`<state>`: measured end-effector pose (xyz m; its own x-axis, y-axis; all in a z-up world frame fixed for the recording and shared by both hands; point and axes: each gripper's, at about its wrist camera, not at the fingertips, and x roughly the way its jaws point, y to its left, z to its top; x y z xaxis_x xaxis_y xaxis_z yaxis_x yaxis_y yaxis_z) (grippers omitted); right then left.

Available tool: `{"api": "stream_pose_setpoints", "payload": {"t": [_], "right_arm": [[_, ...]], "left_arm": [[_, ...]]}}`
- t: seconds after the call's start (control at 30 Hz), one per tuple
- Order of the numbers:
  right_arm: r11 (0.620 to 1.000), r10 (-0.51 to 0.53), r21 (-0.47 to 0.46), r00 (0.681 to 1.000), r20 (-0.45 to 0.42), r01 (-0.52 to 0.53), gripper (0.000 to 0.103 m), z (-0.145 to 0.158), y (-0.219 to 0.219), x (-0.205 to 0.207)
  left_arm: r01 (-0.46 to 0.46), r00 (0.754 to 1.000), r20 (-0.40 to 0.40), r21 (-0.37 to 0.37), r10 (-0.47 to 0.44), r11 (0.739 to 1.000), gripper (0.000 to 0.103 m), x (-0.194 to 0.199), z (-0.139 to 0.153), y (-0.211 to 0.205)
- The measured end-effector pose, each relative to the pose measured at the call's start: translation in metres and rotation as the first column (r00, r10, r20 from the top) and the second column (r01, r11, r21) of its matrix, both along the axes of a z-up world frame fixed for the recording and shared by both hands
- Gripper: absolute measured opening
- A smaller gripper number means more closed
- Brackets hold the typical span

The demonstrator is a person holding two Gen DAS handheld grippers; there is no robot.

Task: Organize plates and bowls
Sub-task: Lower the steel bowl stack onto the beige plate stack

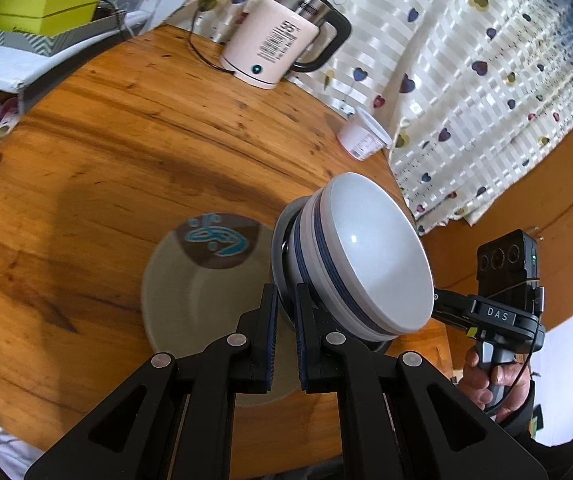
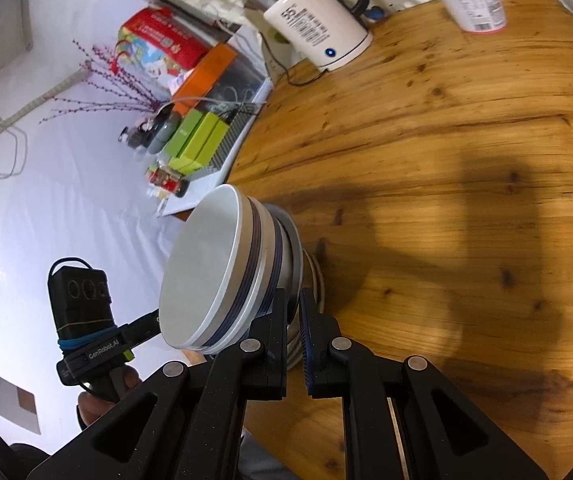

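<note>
A stack of white bowls with blue stripes [image 1: 366, 256] sits on a grey plate edge [image 1: 280, 264], all tilted on its side above the wooden table. My left gripper [image 1: 285, 300] is shut on the grey plate's rim from one side. My right gripper [image 2: 293, 312] is shut on the same plate's rim [image 2: 295, 248] from the other side, with the bowls [image 2: 214, 276] facing left. A beige plate with a brown and teal pattern [image 1: 202, 292] lies flat on the table under the stack.
A pink electric kettle [image 1: 274, 44] and a white plastic cup [image 1: 360, 134] stand at the far side of the round wooden table [image 1: 106, 160]. Green boxes [image 1: 50, 4] are stacked at the left. A heart-patterned curtain [image 1: 486, 80] hangs at the right.
</note>
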<state>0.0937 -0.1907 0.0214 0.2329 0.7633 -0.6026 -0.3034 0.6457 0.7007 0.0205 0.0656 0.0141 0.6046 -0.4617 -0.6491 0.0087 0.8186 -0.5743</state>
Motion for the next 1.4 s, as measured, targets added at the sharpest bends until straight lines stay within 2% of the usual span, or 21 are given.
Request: {"api": "stream_pose_setpoints", "payload": {"t": [0.53, 1.4], "right_arm": [[0.997, 0.068, -0.036, 0.997, -0.034, -0.070, 0.008, -0.014, 0.048, 0.006], [0.993, 0.089, -0.077, 0.995, -0.033, -0.091, 0.010, -0.018, 0.054, 0.004]], "left_arm": [[-0.076, 0.997, -0.033, -0.001, 0.076, 0.997, 0.007, -0.016, -0.016, 0.037], [-0.101, 0.994, -0.034, -0.002, 0.100, 0.995, 0.007, -0.014, -0.020, 0.040]]}}
